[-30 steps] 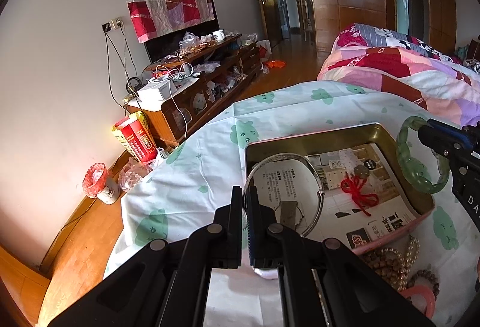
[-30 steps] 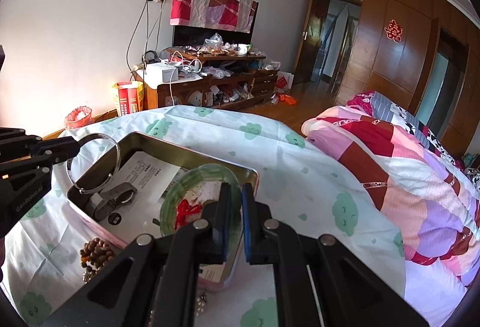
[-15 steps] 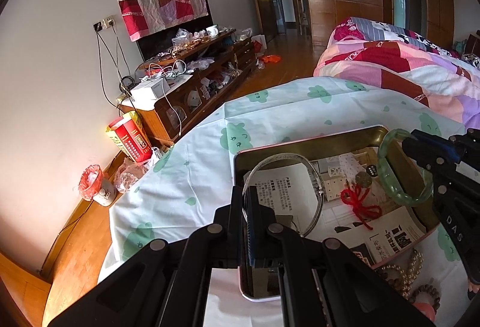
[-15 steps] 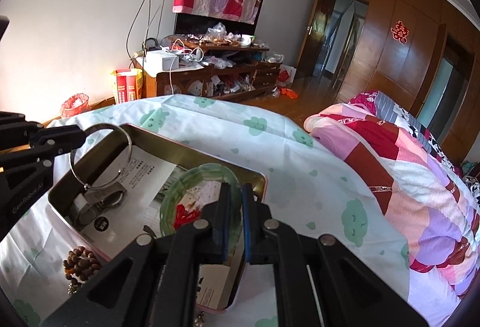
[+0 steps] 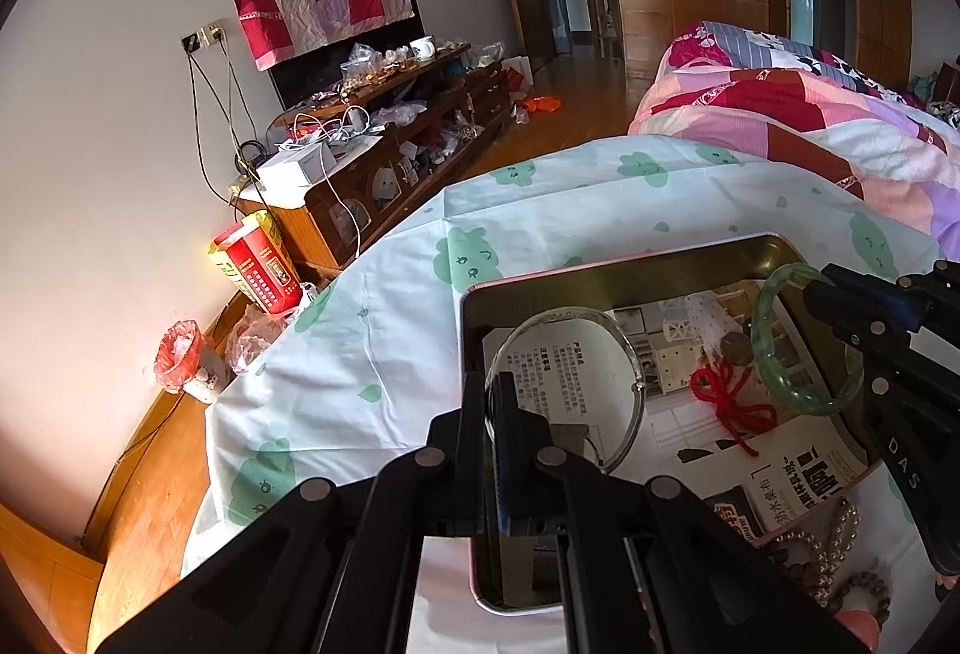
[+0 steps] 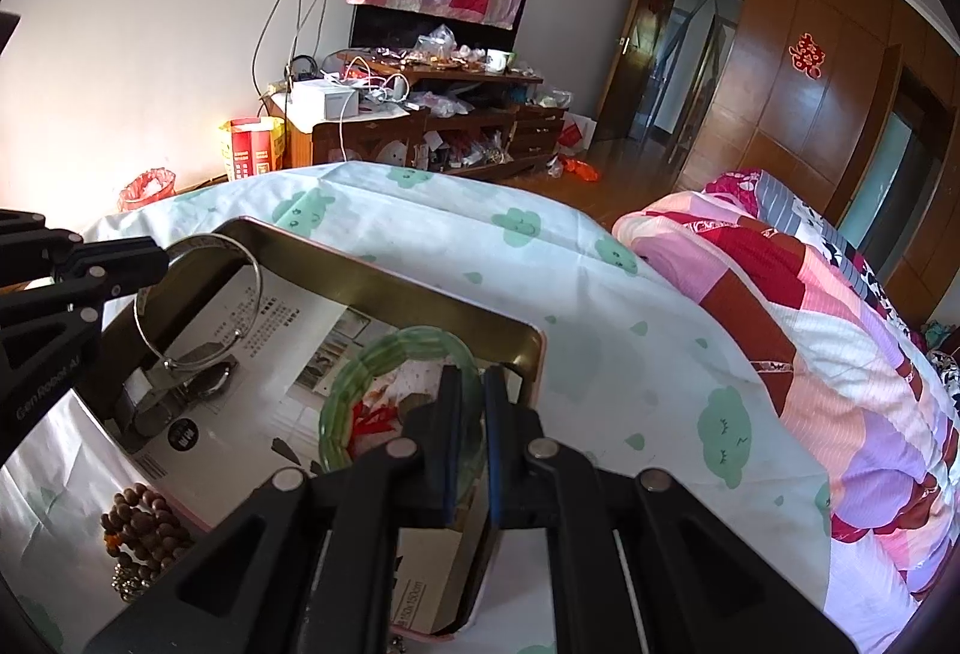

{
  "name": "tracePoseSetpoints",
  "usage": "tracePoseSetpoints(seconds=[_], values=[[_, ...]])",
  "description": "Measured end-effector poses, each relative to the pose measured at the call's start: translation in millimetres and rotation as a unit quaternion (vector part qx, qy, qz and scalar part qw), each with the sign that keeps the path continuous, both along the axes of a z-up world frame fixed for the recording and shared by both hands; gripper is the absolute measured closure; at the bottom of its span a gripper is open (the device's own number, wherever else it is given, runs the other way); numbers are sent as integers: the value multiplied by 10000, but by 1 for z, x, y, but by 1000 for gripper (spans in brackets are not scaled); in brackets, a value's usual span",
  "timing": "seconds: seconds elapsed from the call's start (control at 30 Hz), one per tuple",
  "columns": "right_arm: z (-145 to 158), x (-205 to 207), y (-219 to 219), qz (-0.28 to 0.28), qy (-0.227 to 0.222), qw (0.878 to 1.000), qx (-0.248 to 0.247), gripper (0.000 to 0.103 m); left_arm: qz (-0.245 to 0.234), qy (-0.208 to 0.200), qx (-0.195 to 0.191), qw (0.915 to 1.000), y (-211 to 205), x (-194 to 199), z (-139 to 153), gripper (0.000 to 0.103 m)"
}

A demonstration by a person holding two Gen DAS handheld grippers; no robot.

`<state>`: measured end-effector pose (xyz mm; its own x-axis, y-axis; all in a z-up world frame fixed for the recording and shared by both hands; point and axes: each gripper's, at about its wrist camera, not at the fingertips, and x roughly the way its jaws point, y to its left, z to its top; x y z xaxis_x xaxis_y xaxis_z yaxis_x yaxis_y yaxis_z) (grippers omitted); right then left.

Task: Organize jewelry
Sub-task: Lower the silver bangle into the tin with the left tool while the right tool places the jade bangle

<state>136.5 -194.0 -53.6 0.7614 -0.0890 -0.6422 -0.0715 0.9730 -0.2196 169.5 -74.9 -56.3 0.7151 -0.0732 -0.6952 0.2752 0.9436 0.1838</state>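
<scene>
A gold-lined tin box (image 5: 600, 270) with a pink outside lies on the cloud-print sheet, with printed paper in its bottom. My left gripper (image 5: 492, 396) is shut on a thin silver bangle (image 5: 641, 384), which stands upright over the tin's left part. My right gripper (image 6: 471, 384) is shut on a green jade bangle (image 6: 348, 384), held over the tin's (image 6: 384, 288) right part. Each view shows the other hand's load: the jade bangle (image 5: 762, 342) and the silver bangle (image 6: 259, 282). A red knotted cord (image 5: 720, 402) lies inside the tin.
Pearl and brown bead bracelets (image 5: 840, 534) lie on the sheet just outside the tin's near edge, also brown beads (image 6: 144, 522). A metal watch-like piece (image 6: 204, 384) rests in the tin. A patchwork quilt (image 6: 810, 324) lies to the right. A cluttered cabinet (image 5: 372, 156) stands beyond the bed.
Both grippers, still holding their bangles, have moved forward and a little down over the tin, which now sits closer under them. Neither grip has changed.
</scene>
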Motion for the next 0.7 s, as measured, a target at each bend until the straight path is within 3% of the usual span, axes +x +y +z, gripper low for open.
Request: tracePoseSetpoints(seconds=[0.4,0.6,0.67,0.7], values=[[-4,1,1,8,51,10000,9,95,-114,1,49,9999,-5,-1,-5,100],[-6,0,0,16,55,10000,49,94,-226,-241,-23,9995,-7,-9,4,99],[-7,-2,0,61,60,9999,115,81,-159,-296,21,9994,-7,-10,7,95],[-7,-4,0,42,43,9999,89,73,-140,-307,31,9994,-6,-11,8,85]])
